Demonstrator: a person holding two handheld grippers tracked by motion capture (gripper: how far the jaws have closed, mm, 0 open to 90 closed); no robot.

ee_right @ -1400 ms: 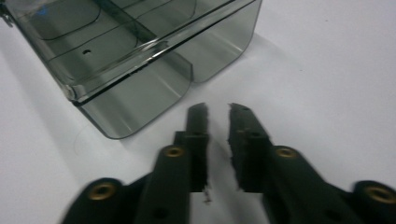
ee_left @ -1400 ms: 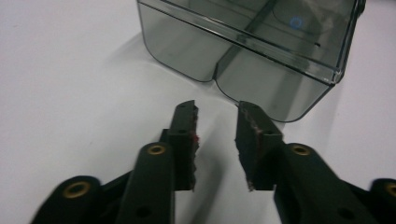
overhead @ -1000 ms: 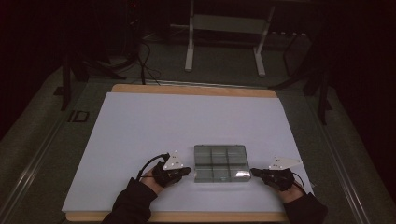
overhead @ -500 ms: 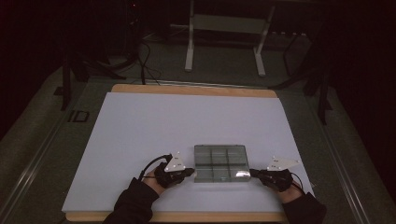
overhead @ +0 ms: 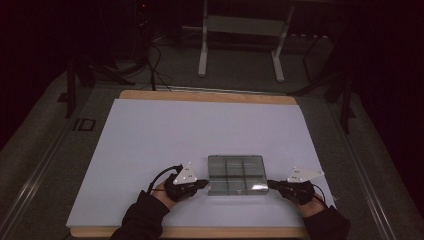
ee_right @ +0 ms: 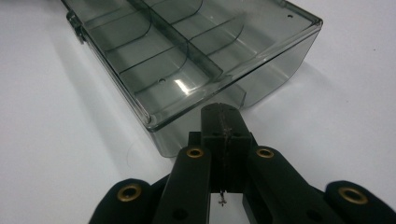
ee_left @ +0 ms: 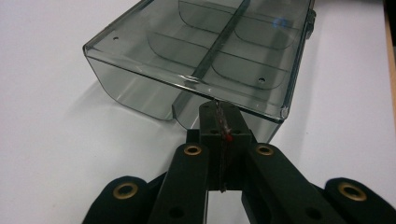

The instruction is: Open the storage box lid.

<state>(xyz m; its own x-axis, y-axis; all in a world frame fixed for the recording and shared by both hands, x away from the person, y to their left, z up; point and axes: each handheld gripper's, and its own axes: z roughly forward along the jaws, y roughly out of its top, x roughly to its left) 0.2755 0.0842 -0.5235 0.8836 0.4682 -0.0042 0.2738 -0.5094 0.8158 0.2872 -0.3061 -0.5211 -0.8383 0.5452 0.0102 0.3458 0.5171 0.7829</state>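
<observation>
A: Where is the box?
B: The smoked clear compartment box point(overhead: 236, 174) lies flat on the white sheet point(overhead: 165, 140) that covers the desk point(overhead: 205, 96), in the lower middle of the high view. Its lid is down and the dividers show through it as a grid of six cells.

A: And the left hand-held gripper point(overhead: 200, 183)?
B: Lower left of centre, at the box's left end. In the left gripper view its jaws are pressed together with no gap, their tips right at the bottom edge of the box's end wall point(ee_left: 187, 100), under the lid's lip. I cannot tell whether they pinch anything there.

A: The right one?
B: The right hand-held gripper point(overhead: 274, 186) sits at the box's lower right corner. In the right gripper view its jaws are likewise closed tight, tips just against the end wall point(ee_right: 261, 88) below the lid's rim.

A: What has changed from a second ago?
B: Very little. The box lies in the same spot. The left hand-held gripper has edged in slightly toward the box; the right one has barely shifted, and both dark sleeves point(overhead: 142, 220) enter from the bottom edge as before.

A: Anything beyond the desk?
B: A white metal stand point(overhead: 240, 35) on the dim floor at the top centre.
</observation>
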